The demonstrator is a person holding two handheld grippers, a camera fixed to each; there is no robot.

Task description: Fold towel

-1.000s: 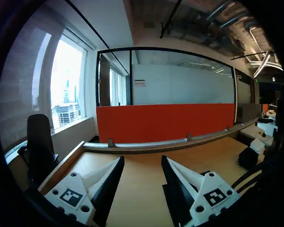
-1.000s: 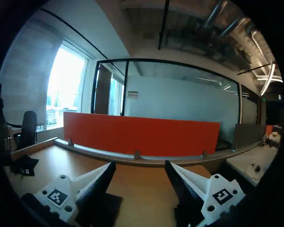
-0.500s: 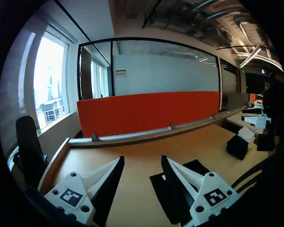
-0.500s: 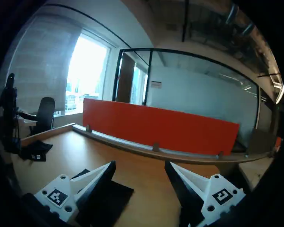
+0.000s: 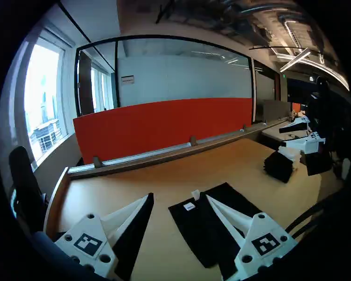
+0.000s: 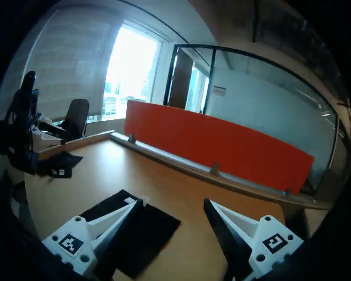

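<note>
Our left hand-held gripper (image 5: 175, 195) and right hand-held gripper (image 6: 172, 202), both open and empty, have dipped; the black towel (image 5: 190, 225) now lies ahead, ungrasped.

1. Cannot see the black towel's (image 5: 189, 229) near right part, behind the left gripper's (image 5: 175, 195) finger (image 5: 236, 225).
2. Lose its near left corner behind the right gripper's (image 6: 172, 202) finger (image 6: 96, 227).
3. Cannot read the towel's white tag (image 5: 189, 206): too small.
4. Cannot tell what the dark pile (image 5: 278, 166) holds.
5. See the office chair (image 5: 23, 187) cut off at the left edge.
</note>
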